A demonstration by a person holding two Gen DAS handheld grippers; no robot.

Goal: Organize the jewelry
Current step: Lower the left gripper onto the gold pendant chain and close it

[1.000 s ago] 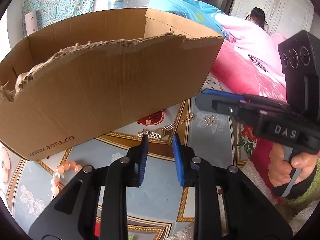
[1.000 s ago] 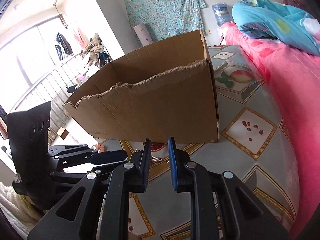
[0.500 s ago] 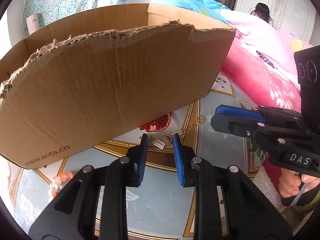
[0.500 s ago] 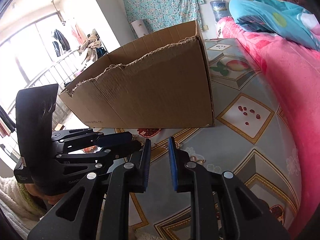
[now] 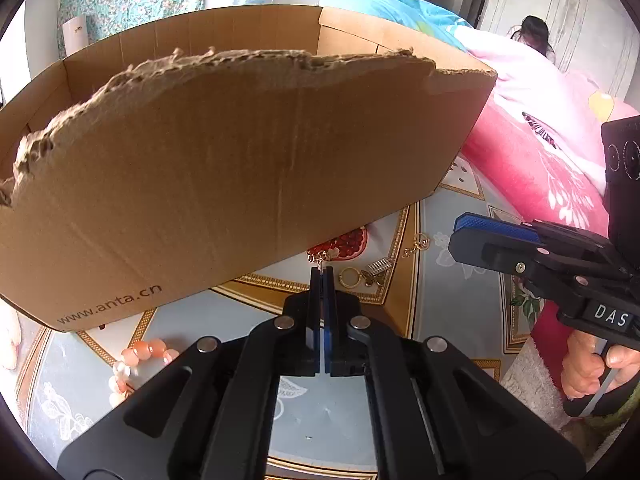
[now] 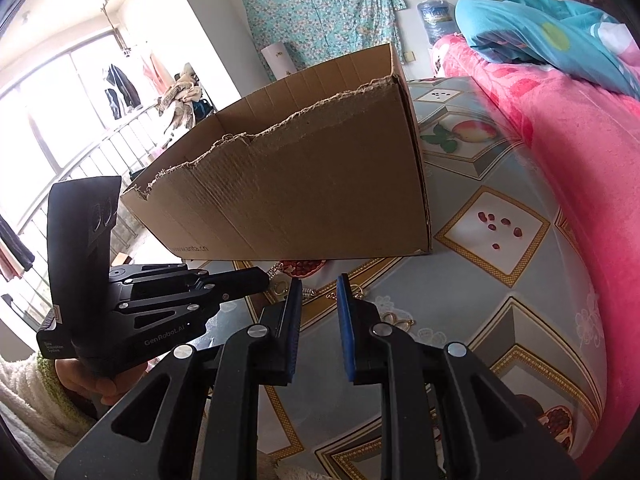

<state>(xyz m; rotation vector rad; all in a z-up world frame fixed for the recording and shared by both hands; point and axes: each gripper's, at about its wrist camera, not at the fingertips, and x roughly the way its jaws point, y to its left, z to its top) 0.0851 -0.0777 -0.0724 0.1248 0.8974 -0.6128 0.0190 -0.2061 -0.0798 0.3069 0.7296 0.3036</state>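
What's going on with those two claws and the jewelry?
Left gripper just closed on a gold earring. Right gripper open, empty. Cardboard box looms close behind.

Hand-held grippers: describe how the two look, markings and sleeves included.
Both are matte black linkage frames with silver rivets and blue ribbed pads. The left hand-held gripper carries white "GenRobot.AI" lettering on its body, above a fuzzy white sleeve with green trim. The right hand-held gripper shows a "DAS" label on its side and a pale trigger lever.
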